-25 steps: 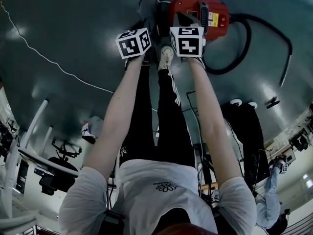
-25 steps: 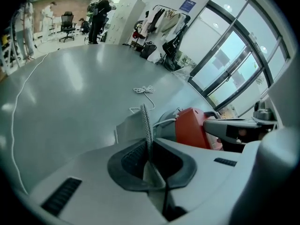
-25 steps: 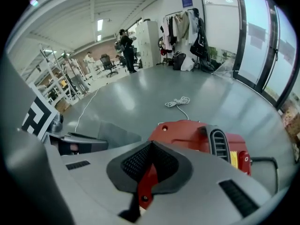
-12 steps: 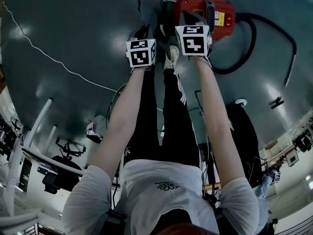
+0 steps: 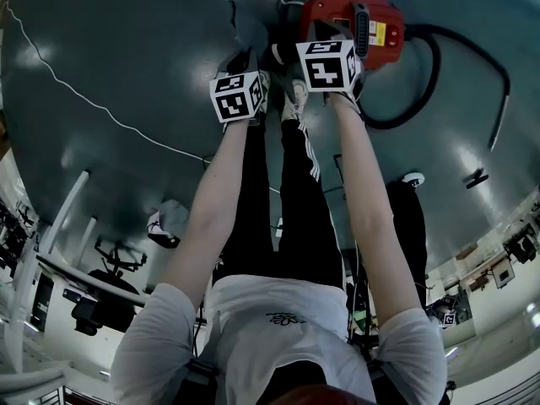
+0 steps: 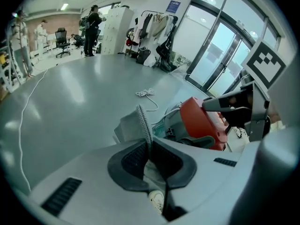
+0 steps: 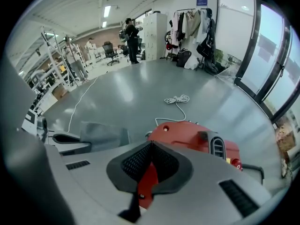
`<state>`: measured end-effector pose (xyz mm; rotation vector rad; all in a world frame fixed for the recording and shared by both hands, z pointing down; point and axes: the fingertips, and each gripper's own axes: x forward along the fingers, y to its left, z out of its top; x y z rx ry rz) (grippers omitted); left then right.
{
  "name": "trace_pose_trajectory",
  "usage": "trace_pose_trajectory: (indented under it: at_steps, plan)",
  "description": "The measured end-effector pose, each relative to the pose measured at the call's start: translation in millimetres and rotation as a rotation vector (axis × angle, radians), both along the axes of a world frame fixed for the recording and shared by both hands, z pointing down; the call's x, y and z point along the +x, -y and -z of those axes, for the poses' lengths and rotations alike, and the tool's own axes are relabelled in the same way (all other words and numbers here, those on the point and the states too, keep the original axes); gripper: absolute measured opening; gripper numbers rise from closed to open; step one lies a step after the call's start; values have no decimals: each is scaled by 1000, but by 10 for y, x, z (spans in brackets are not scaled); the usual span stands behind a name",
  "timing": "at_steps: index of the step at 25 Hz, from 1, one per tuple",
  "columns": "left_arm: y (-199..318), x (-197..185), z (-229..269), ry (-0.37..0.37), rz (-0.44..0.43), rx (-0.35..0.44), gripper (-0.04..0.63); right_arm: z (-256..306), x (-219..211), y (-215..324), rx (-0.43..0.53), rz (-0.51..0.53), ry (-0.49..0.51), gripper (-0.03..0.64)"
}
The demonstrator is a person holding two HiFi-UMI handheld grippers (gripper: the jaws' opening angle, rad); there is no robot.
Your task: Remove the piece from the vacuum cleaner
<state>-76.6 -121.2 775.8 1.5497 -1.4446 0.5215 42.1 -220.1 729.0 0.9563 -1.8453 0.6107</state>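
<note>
The red vacuum cleaner (image 5: 337,11) stands on the grey floor in front of the person's feet, and it also shows as the vacuum cleaner (image 6: 199,121) (image 7: 192,135) in both gripper views. My left gripper (image 5: 246,62) (image 6: 149,142) is shut on a flat grey piece (image 6: 133,125) with a perforated edge. It holds the grey piece (image 7: 103,134) (image 5: 247,28) just left of the vacuum, apart from it. My right gripper (image 5: 325,40) (image 7: 150,146) hovers at the vacuum's near left side. Its jaws are together, with nothing seen between the tips.
A black hose (image 5: 430,74) loops from the vacuum to the right. A thin white cord (image 5: 84,104) runs across the floor at left, with a coil (image 7: 177,99) beyond the vacuum. The person's shoes (image 5: 291,99) are between the grippers. Racks, chairs and people stand far off.
The left gripper has shifted a little left and back from the vacuum with the grey piece in it. The right gripper stays by the vacuum's near side.
</note>
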Motion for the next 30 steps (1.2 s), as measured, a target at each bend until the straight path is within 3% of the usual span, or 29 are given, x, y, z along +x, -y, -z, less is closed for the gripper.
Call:
trace_pose_trajectory:
  at_steps: [9, 13, 26, 30]
  plan:
    - [-85, -136, 5, -35, 80, 2, 25, 20, -9, -7, 5, 17, 5, 9]
    - [-104, -167, 12, -34, 69, 8, 25, 24, -16, 6, 19, 48, 6, 9]
    - [-262, -175, -20, -65, 121, 5, 25, 0, -18, 2, 12, 16, 10, 9]
    - [-265, -181, -13, -65, 102, 13, 25, -2, -12, 10, 17, 16, 8, 9]
